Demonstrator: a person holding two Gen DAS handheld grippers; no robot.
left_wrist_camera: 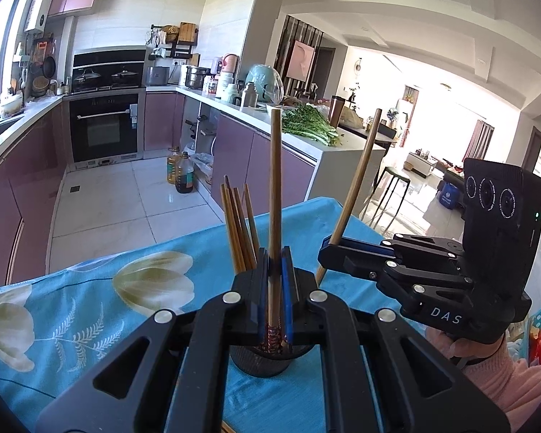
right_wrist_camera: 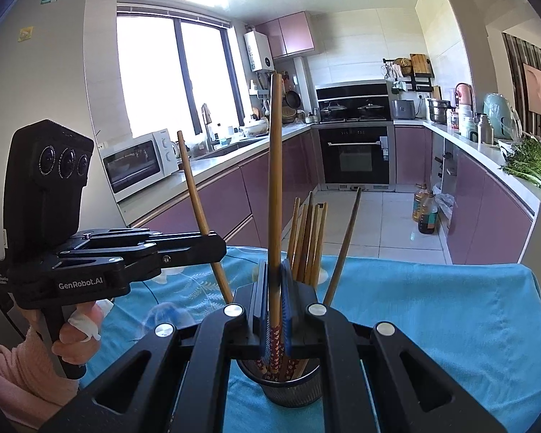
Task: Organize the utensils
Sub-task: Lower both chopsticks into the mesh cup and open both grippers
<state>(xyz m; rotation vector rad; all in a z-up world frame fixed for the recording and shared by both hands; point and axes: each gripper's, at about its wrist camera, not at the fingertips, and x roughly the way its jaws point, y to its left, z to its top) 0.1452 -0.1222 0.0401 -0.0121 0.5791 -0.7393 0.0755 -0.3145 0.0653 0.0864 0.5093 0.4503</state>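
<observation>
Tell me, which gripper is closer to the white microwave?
Left. The left gripper, shut on a chopstick, hangs on the side toward the microwave. The right gripper, shut on another chopstick, is further right, over the mesh holder.

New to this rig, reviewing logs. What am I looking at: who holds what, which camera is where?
No robot arm: a person holds one handheld two-finger gripper per hand, each with a fisheye camera looking along its fingers. The left wrist view shows the left gripper up close, shut on a chopstick, with the right gripper off to the side. The right wrist view mirrors that: right gripper shut on its own chopstick. Both hover over a dark mesh cup already holding several chopsticks, standing on a blue flowered tablecloth.
</observation>
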